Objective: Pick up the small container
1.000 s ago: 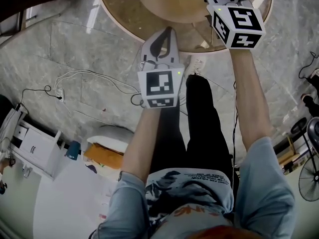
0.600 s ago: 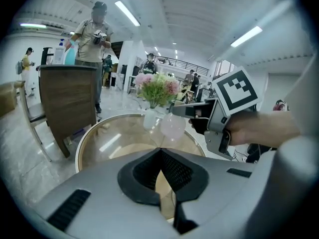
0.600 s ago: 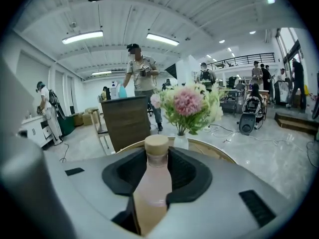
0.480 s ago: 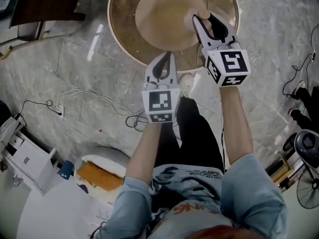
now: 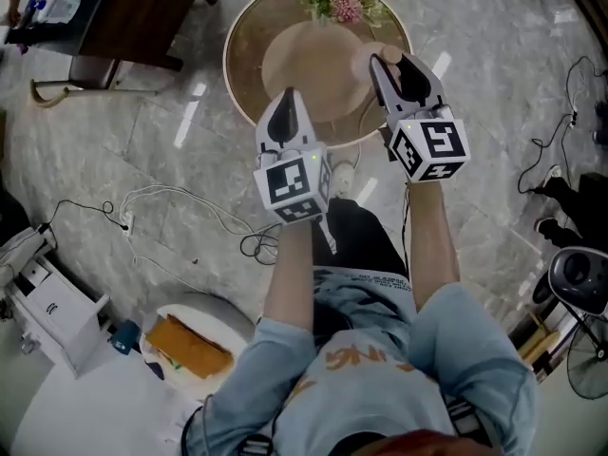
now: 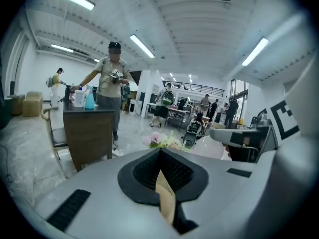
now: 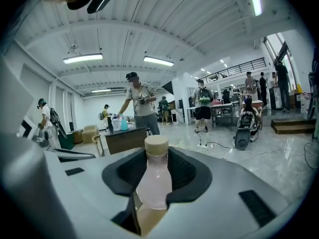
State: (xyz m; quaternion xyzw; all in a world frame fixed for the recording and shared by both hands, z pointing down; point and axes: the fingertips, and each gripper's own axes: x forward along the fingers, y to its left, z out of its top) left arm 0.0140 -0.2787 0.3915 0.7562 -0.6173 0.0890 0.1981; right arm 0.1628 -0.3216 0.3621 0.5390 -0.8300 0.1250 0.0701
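Bottle (image 7: 154, 178) with beige cap sits clamped in right claw (image 5: 395, 65); left claw (image 6: 160, 156) is closed on nothing.

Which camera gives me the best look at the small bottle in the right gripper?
Right gripper view: the bottle fills the centre, upright, tan-capped, clamped between the jaws. Head view shows at most its cap inside the right gripper; left gripper view doesn't show it clearly.
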